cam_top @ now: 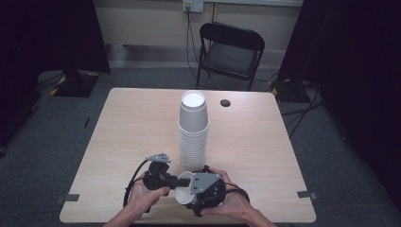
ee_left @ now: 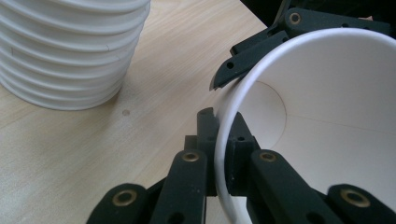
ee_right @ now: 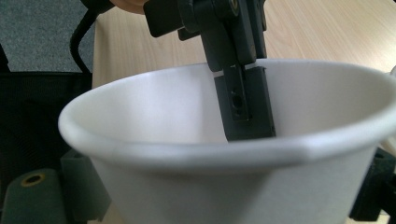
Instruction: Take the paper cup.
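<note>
So I've got both grippers down at the near edge of the table [cam_top: 132,118], right in front of the tall stack of white paper cups [cam_top: 193,132] that stands about mid-table. Between the two grippers there's a single white paper cup [cam_top: 183,188], tipped on its side with the mouth facing toward my left.

Left gripper [cam_top: 182,181]: from its own camera I can see the cup's rim [ee_left: 219,140] running straight between its two jaws, one jaw inside the cup and one outside, pinched narrow on the wall. The right gripper view backs that up, one black jaw sits against the inside wall of the cup [ee_right: 233,158] just below the rim. So the left one is clamped on the cup's edge.

Right gripper [cam_top: 191,196]: its camera looks right over the cup from close up, with the cup body sitting low between its jaws; black pads show at both bottom corners, either side of the cup. In the left gripper view I can see the right one's black jaw links [ee_left: 261,51] lying along the outside of the cup. It looks closed around the cup body.

The stack [ee_left: 70,51] is just beside us, its base standing on the wood, not touching the held cup. Further back there's a black folding chair [cam_top: 230,52] behind the table and a small dark hole [cam_top: 225,102] in the tabletop near the far edge.
</note>
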